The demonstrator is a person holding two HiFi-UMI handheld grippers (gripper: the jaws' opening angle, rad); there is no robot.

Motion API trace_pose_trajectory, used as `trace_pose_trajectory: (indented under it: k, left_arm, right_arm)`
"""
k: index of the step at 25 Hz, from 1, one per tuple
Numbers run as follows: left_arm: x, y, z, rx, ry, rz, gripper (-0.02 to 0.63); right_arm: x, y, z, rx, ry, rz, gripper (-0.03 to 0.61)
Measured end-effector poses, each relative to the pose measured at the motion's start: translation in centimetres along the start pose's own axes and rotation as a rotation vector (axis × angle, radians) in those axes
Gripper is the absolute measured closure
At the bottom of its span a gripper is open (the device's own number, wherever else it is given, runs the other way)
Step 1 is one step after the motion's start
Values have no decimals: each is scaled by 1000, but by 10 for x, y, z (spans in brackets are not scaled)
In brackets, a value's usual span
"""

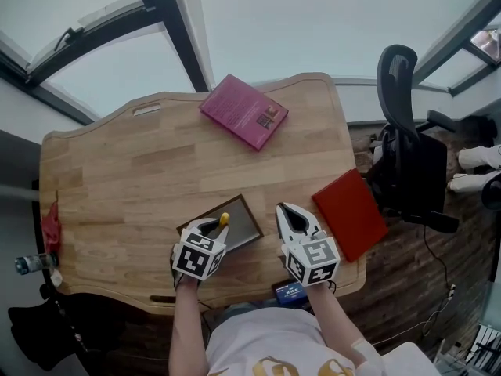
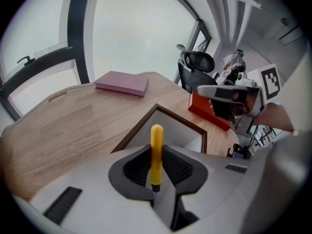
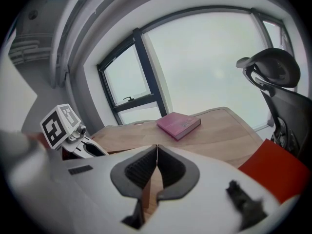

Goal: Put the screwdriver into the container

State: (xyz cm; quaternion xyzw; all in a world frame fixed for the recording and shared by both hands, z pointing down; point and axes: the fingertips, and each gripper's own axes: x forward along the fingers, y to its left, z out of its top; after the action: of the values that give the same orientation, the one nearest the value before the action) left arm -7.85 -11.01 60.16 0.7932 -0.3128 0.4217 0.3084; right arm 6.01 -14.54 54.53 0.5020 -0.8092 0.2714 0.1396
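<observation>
Wooden tabletop (image 1: 141,178) with a wavy outline, set under large windows (image 1: 313,22), flat pale daylight outside. Black office chair (image 1: 407,143) off the table at 3 o'clock. Lying flat at 12 o'clock near the far edge, pink book (image 1: 243,110); at 4 o'clock by the right edge, red book (image 1: 350,213).

Close to the near edge, about 6 o'clock: container (image 1: 246,224), a shallow rectangular tray with dark brown rim and grey floor, turned cornerwise to the person.

Over its near-left part, left gripper (image 1: 214,225), pointing steeply down and clamped on the screwdriver (image 1: 224,219). Handle plain yellow, slim, smooth, with a rounded top end; short black collar at the low end, where it sinks between the ribbed black pads (image 2: 136,167). Stands upright in the grip, upper half clear above the pads. Shaft and tip hidden. Seen against the container's grey floor in the left gripper view; contact with the container not readable.

At 3 o'clock of the container, just beside it over bare wood: right gripper (image 1: 291,211), jaws pressed together, nothing between them.
</observation>
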Motion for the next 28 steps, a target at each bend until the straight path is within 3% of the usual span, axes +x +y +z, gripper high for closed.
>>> trace_pose_trajectory:
  k: [28]
  left_arm:
    - [54,-12,-9,86,223,-61,538]
  right_arm:
    - [27,-21,-16,17,74,17,546]
